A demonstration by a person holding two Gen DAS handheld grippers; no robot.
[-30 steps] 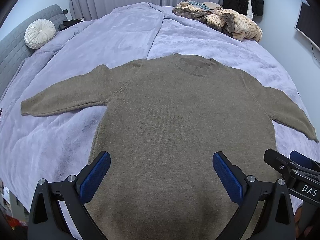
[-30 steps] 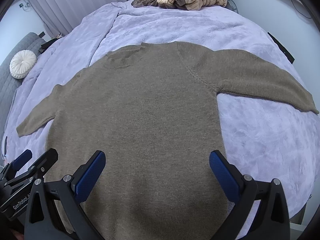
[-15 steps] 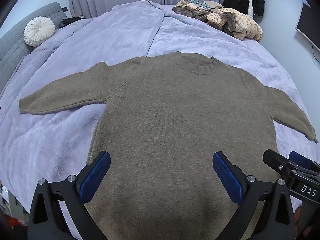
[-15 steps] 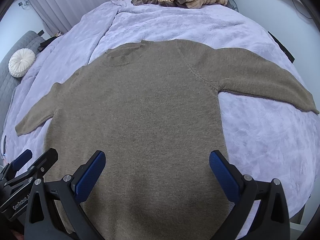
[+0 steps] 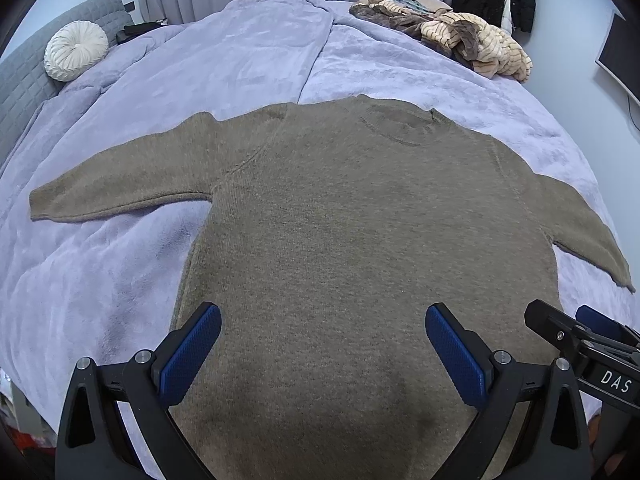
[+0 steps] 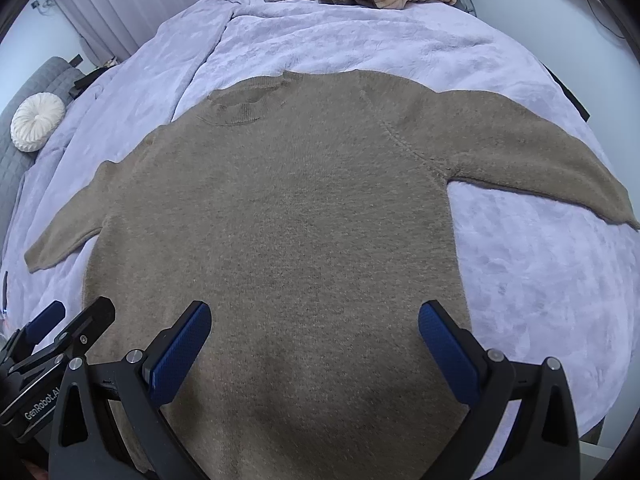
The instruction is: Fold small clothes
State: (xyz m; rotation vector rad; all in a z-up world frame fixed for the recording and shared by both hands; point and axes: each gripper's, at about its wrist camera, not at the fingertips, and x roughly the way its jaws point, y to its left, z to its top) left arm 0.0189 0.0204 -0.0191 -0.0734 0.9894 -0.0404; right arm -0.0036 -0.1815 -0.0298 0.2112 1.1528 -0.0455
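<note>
A brown sweater (image 5: 360,240) is spread flat on the bed (image 5: 248,56), front up, with both sleeves stretched out to the sides. Since a second ago almost nothing is changed: the sweater is seen a tiny bit lower and closer in both views, so the claws seem to be moved slightly forward over its bottom part. No fold is made yet, so the task is judged to be at its very start. The left claw (image 5: 322,350) is held wide apart above the hem, and nothing is gripped. The right claw (image 6: 314,346) is also held wide apart, with nothing in it. "DAS" is read on the right claw in the left view, and "GenRobot.AI" on the left claw in the right view. A pile of clothes (image 5: 460,36) is left at the far end.
</note>
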